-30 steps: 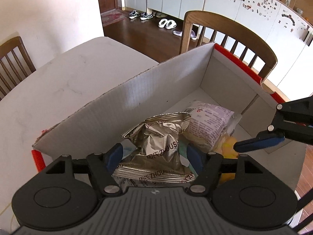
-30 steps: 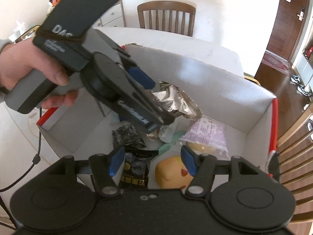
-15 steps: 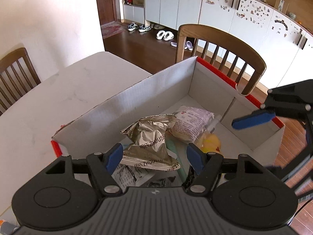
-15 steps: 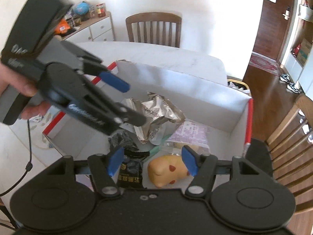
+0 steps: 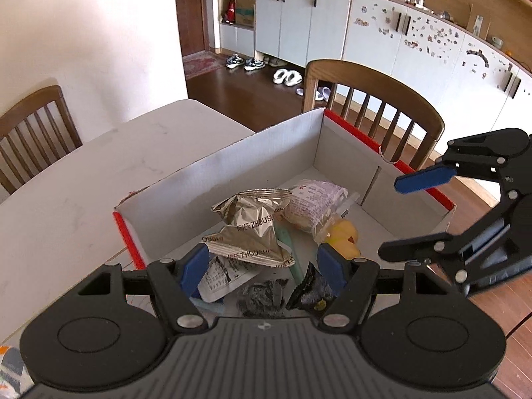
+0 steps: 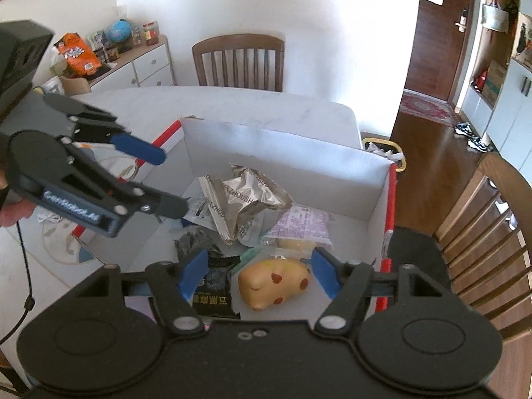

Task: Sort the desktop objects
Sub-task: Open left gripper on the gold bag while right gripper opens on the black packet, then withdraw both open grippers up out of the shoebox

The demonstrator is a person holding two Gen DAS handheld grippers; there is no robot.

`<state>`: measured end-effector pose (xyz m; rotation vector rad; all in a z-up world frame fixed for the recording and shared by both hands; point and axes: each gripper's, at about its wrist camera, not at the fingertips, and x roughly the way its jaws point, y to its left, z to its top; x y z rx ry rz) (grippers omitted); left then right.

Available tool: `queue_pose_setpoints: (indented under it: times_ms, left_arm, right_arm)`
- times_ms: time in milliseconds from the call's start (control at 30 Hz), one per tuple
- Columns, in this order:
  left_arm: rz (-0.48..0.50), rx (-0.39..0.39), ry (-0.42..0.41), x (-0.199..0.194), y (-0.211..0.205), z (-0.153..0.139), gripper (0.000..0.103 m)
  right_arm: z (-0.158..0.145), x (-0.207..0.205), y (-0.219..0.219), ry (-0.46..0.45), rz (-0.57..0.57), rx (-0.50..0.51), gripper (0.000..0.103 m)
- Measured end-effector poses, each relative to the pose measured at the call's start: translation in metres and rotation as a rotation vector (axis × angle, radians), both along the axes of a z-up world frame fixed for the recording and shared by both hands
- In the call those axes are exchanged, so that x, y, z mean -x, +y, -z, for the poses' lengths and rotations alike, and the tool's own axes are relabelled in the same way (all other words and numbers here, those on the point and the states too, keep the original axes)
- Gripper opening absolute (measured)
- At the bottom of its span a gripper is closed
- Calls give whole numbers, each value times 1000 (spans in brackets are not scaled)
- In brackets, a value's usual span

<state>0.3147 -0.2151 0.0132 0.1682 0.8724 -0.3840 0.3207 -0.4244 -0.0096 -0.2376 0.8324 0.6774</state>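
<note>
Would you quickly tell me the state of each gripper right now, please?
Left gripper: open, holding nothing, above the cardboard box.
Right gripper: open, holding nothing, above the same box.

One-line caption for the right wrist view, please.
Both grippers, right and left, open and empty above a cardboard box of snack packets and a yellow toy.

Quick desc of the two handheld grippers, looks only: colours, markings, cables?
Both match: matte black linkage bodies, two round discs, silver pivot screws, ribbed top plate, blue finger pads. The left gripper has white lettering along its side, too blurred to read, a grey handle, and a thin black cable hanging below. The right gripper shows the same black links and blue pad. No sleeves visible.
</note>
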Motion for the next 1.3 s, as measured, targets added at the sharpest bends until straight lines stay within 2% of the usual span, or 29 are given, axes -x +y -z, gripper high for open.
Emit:
queue_pose_setpoints:
  times_ms: [67, 133, 467, 667, 1300]
  left_arm:
    - [-10, -5, -11, 7, 1, -2, 72]
    - [-19, 5, -10, 12, 5, -4, 78]
    - [-75, 20, -38, 37, 15, -12, 84]
    - [-103, 31, -62, 51, 21, -15, 99]
    - [-88, 107, -119, 89, 55, -27, 101]
  right_arm:
    - [-1, 1, -2, -6, 12, -8, 73]
    - [-3, 2, -4, -10, 25, -15, 75]
    - [-10, 9, -10, -44, 90, -48, 85]
    - [-13, 14, -11, -75, 133, -71, 93]
    - [-21, 48, 15, -125, 239, -77, 95]
